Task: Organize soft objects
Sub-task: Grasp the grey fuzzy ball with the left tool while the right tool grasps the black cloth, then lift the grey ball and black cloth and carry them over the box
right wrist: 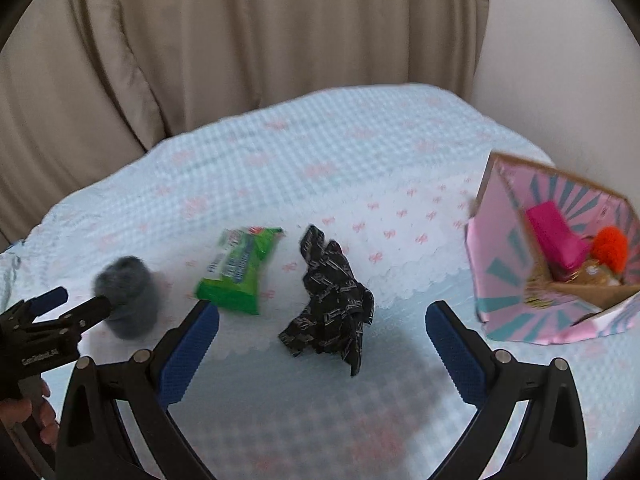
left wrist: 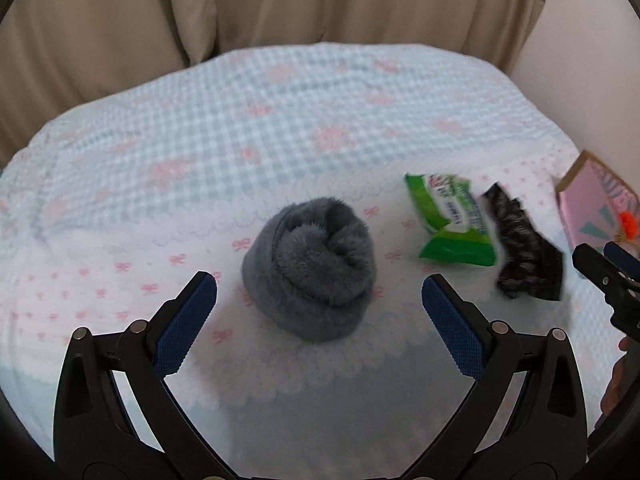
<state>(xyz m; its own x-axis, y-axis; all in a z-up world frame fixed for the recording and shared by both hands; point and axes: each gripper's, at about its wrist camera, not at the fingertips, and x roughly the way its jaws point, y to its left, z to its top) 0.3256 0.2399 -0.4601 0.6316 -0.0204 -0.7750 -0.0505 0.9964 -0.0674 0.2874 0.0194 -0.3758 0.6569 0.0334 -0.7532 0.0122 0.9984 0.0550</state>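
Observation:
A rolled grey fleece bundle [left wrist: 310, 268] lies on the bed right ahead of my open left gripper [left wrist: 320, 292], its near side between the blue fingertips without touching them. The same bundle [right wrist: 128, 296] shows at the left of the right wrist view, with the left gripper [right wrist: 74, 306] beside it. A crumpled black patterned cloth [right wrist: 332, 300] lies ahead of my open right gripper [right wrist: 322, 320], nothing between its pads. A green soft pack [right wrist: 238, 270] sits between bundle and cloth. In the left wrist view the pack [left wrist: 452, 220] and cloth [left wrist: 524, 256] lie to the right.
A pink and teal open box [right wrist: 504, 240] stands at the right with a magenta item [right wrist: 554, 236] and an orange fuzzy ball [right wrist: 610, 246] inside. The bed [right wrist: 320, 160] has a light blue checked cover. Beige curtains [left wrist: 280, 0] hang behind. A hand [right wrist: 24, 412] holds the left gripper.

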